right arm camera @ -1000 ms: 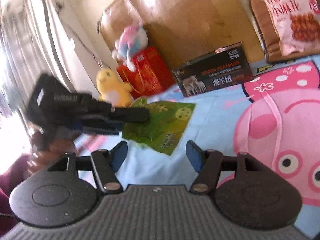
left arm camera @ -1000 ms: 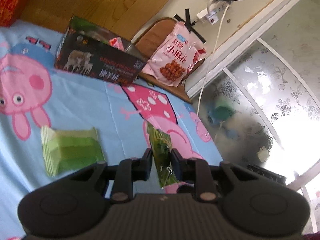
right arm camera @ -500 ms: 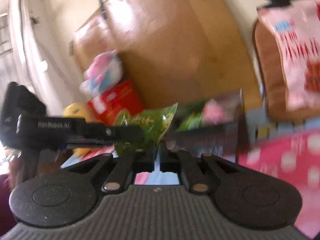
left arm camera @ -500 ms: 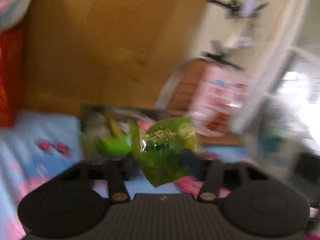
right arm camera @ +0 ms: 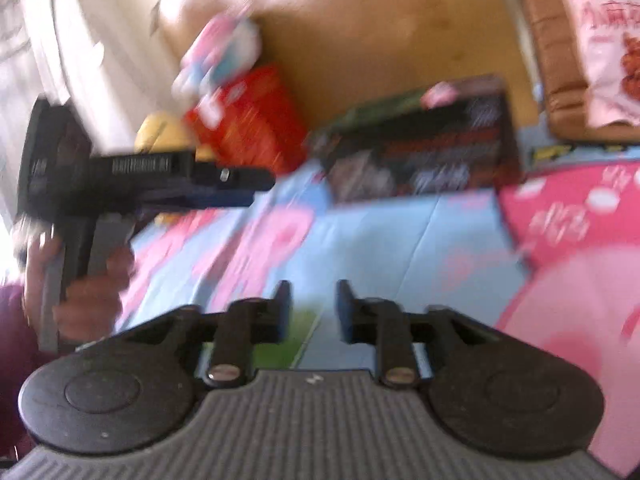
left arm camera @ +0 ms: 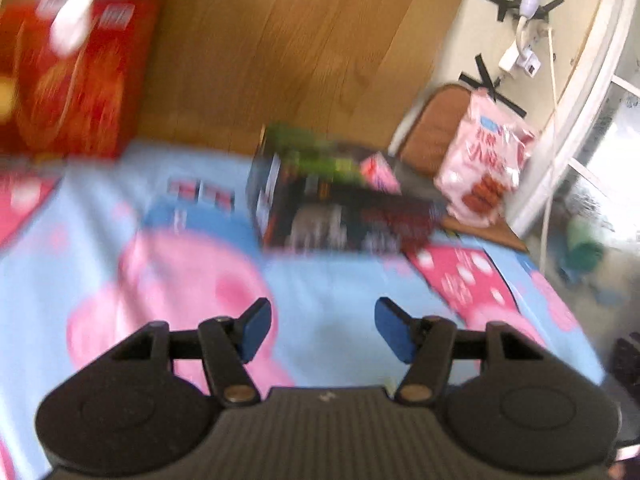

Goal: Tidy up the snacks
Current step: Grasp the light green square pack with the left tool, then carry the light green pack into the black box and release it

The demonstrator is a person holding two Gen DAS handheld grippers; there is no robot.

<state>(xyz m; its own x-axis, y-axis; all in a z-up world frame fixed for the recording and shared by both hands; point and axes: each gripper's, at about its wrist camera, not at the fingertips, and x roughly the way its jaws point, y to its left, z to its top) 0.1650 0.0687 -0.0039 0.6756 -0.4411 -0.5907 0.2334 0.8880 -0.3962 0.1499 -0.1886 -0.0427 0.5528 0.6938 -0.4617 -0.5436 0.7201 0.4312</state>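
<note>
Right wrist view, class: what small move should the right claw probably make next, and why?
Probably lower and close on the flat light-green snack packet. The right claw is open and empty with the packet just below its tips on the blue cartoon-print bedsheet; the dark cardboard box already holds snacks, and the left claw is open and empty too.

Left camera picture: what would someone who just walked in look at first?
Probably the big pink cartoon pig printed on the blue sheet that fills the middle. Next comes the dark box standing at the sheet's far edge, with green and pink snack packets poking out of its open top. At the bottom, the left gripper holds its blue-tipped fingers wide apart with nothing between them.
</note>
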